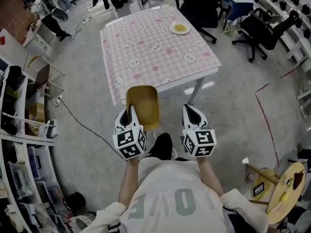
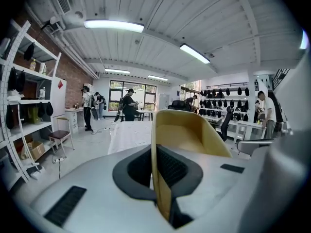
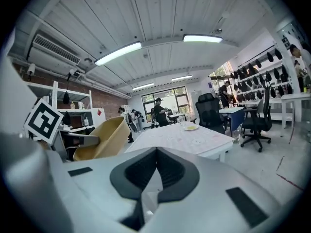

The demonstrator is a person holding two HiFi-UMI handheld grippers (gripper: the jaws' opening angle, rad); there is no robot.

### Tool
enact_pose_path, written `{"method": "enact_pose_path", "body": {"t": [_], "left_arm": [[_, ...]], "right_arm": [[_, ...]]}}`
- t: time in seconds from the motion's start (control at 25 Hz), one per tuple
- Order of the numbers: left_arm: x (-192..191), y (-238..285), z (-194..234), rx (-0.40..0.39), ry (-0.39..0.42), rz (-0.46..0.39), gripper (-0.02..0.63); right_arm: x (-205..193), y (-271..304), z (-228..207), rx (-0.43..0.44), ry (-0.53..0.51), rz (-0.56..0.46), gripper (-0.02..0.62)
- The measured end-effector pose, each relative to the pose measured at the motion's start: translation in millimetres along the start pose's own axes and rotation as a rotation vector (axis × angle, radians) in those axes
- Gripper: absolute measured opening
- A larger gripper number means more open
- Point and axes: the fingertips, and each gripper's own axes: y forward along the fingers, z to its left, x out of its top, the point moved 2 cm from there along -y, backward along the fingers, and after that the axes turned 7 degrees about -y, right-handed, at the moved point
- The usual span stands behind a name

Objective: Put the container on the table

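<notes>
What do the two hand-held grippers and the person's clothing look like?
Both the left hand-held gripper and the right hand-held gripper have pale grey bodies, black ribbed pads and a cube of black-and-white square markers. The person wears a pale shirt with grey lettering.

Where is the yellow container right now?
In the head view the yellow container is just left of centre, pinched by its wall in the left tool, held above the floor just short of the pink table.
</notes>
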Motion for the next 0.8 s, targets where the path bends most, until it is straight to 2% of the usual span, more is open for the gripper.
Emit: {"method": "enact_pose_path", "body": {"t": [0.32,0.56,0.8], "left_arm": [[13.9,60.9,-8.3,-0.011,-0.005,0.004,0.029],[31.0,127.5,8.1,0.007,-0.034,-0.01,0.029],[74.1,198.0,12.9,0.003,-0.051,-0.042,0.029]], "right_arm": [[1.9,47.5,-37.0,-0.009,0.015,0.028,0.029],[17.9,108.8,-55.5,-0.009,-0.039,0.04,0.029],[58.9,174.9,-83.7,-0.02,-0.072,0.036,0.029]]}}
